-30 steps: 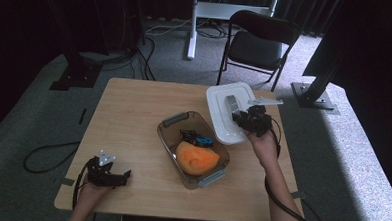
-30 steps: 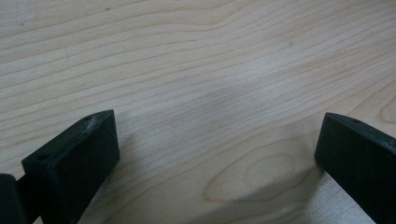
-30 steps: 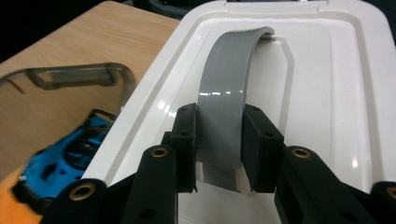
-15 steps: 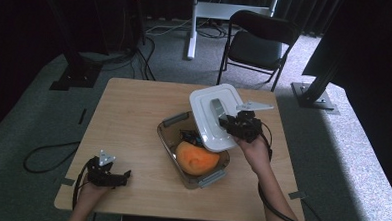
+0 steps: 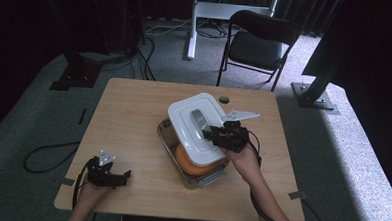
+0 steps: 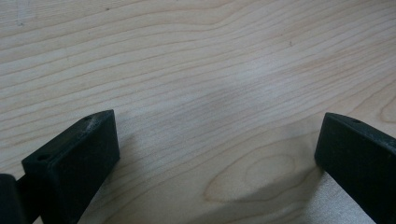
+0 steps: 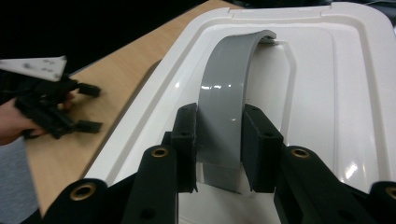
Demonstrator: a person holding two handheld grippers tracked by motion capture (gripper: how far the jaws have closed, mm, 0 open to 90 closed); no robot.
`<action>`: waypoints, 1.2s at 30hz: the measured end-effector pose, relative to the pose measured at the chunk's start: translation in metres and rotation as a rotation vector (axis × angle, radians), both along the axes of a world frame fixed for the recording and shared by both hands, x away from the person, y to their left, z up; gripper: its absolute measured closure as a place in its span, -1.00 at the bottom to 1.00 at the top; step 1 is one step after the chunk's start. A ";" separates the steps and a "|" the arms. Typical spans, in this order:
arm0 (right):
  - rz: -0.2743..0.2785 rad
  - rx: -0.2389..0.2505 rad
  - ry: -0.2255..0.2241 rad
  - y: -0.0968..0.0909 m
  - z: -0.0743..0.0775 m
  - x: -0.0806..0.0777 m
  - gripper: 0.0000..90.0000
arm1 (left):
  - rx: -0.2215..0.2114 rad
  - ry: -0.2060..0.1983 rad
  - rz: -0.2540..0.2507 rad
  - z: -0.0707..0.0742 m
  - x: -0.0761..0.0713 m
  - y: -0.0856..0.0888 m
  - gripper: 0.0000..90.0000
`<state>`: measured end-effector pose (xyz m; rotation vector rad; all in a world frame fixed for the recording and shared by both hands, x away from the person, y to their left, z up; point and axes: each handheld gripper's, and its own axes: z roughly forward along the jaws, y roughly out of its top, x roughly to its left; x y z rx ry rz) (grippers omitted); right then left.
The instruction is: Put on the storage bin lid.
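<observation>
A: So why do the right tongs point(image 7: 219, 149) clamp the grey handle point(image 7: 227, 100)?
B: To carry the white lid point(image 5: 195, 128) level — it hangs over the glass container point(image 5: 201, 173) on the counter point(image 5: 134, 113).
A: And the left tongs point(image 5: 112, 176)?
B: Parked open, holding nothing.

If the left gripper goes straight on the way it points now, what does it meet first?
Probably the bare wooden table: the left gripper has open jaws with only wood grain ahead, though depth is unclear.
</observation>
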<state>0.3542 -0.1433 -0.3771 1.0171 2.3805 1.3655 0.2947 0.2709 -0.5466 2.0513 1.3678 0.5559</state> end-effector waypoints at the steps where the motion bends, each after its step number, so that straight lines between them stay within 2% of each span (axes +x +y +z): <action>1: 0.017 0.007 0.005 0.001 -0.001 -0.001 0.53 | 0.001 0.000 0.000 0.000 0.000 0.000 -0.99; 9: 0.096 0.031 0.031 0.012 -0.008 -0.011 0.53 | -0.001 0.000 0.000 0.000 0.000 0.000 -0.99; 15: 0.122 0.015 0.043 0.017 -0.017 -0.014 0.53 | 0.000 0.001 -0.001 0.000 0.000 0.000 -0.99; 23: 0.131 0.004 0.075 0.018 -0.029 -0.015 0.53 | 0.000 0.001 -0.002 0.000 0.000 0.000 -0.99; 31: 0.135 0.001 0.077 0.019 -0.035 -0.017 0.53 | 0.000 0.001 -0.001 0.000 0.000 0.000 -0.99; 36: 0.126 0.035 0.101 0.011 -0.042 -0.016 0.54 | 0.000 0.001 -0.001 0.000 0.000 0.000 -0.99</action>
